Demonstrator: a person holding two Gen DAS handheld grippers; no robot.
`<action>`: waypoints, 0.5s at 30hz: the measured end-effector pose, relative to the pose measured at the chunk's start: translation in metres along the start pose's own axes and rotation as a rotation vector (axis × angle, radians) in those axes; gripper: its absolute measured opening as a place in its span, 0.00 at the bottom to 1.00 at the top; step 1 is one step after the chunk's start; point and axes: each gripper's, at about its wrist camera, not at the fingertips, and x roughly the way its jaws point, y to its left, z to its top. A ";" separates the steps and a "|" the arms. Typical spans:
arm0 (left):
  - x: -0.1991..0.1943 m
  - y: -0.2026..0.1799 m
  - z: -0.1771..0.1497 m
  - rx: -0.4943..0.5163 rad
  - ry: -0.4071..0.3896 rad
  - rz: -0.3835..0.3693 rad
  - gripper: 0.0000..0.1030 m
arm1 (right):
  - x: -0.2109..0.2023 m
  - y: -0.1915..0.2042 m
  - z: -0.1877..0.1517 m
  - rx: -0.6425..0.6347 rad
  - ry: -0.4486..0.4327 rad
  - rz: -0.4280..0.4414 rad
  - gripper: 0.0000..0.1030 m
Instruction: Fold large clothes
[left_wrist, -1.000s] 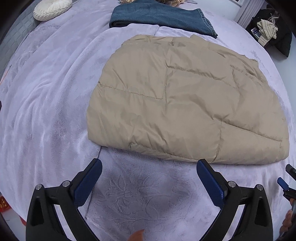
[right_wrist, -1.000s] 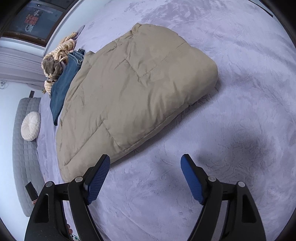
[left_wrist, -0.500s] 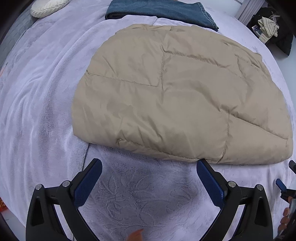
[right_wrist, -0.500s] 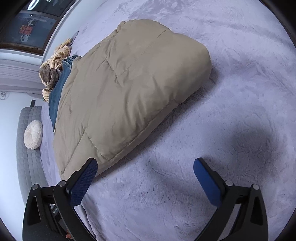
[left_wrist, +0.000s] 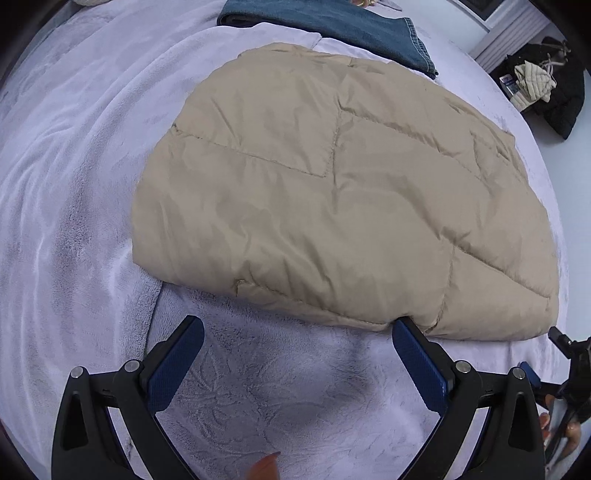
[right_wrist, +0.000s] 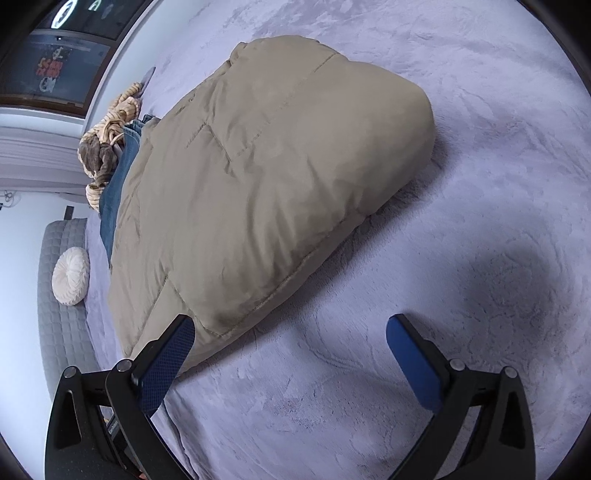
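Left wrist view, one folded beige jacket (left_wrist: 343, 192), two claws (both spread)

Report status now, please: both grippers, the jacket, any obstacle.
Left gripper open, right gripper open, both at near edge. Beige jacket folded on bed, not gripped. Jeans beyond; nothing blocking.

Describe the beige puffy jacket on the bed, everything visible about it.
The beige jacket is a quilted, padded garment of smooth, slightly shiny fabric, stitched into large panels. It lies folded into a thick rounded bundle on the lilac plush blanket, its far edge by the folded jeans. No sleeves, zip or collar show. The left gripper and right gripper sit at its near edge with jaws open, one finger of each about touching the hem.
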 end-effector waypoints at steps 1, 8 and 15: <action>-0.001 0.004 0.001 -0.018 -0.005 -0.010 0.99 | 0.000 0.000 0.000 0.004 -0.001 0.003 1.00; -0.005 0.039 0.012 -0.161 -0.021 -0.231 0.99 | -0.001 -0.008 0.004 0.062 -0.017 0.074 1.00; 0.018 0.053 0.027 -0.255 -0.013 -0.405 0.99 | 0.012 -0.010 0.017 0.141 -0.014 0.168 1.00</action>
